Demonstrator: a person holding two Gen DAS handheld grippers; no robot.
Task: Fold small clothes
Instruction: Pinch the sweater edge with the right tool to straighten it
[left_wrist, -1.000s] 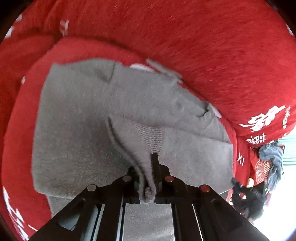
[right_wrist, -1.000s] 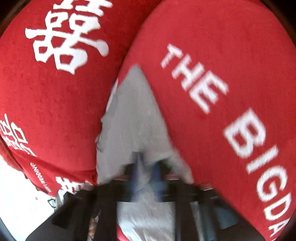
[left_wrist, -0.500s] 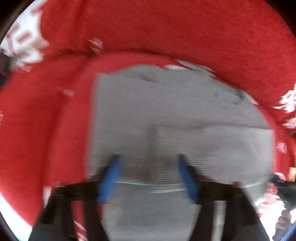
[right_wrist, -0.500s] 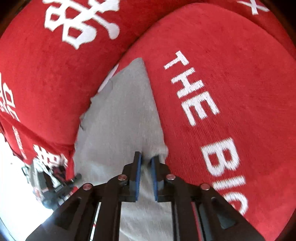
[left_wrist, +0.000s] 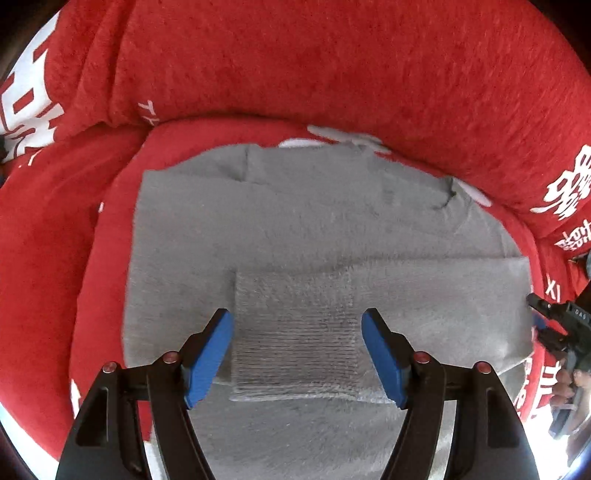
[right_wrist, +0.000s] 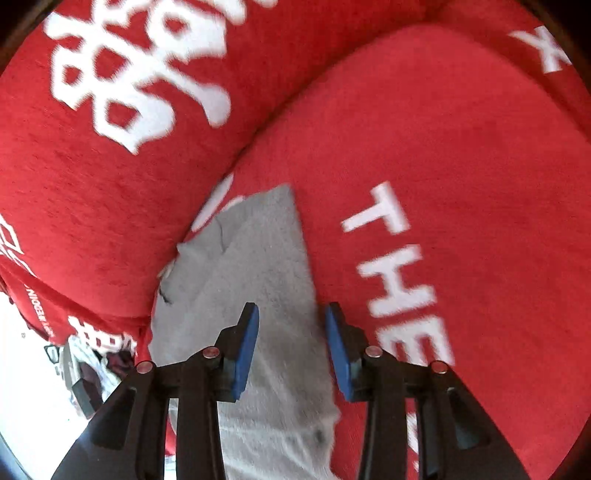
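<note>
A small grey fleece garment lies flat on a red cushion. Its sleeve is folded across the body, and the ribbed cuff lies on top. My left gripper is open and empty, with its blue pads on either side of the cuff. In the right wrist view the garment's edge runs along the seat. My right gripper is open and empty just above that edge.
The red seat cushion carries white lettering, and a red back cushion rises behind the garment. The other gripper shows at the right edge of the left wrist view. Dark items lie off the cushion at lower left.
Both grippers have opened and let go of the grey garment. The sleeve that my left gripper held now lies flat across the body.
</note>
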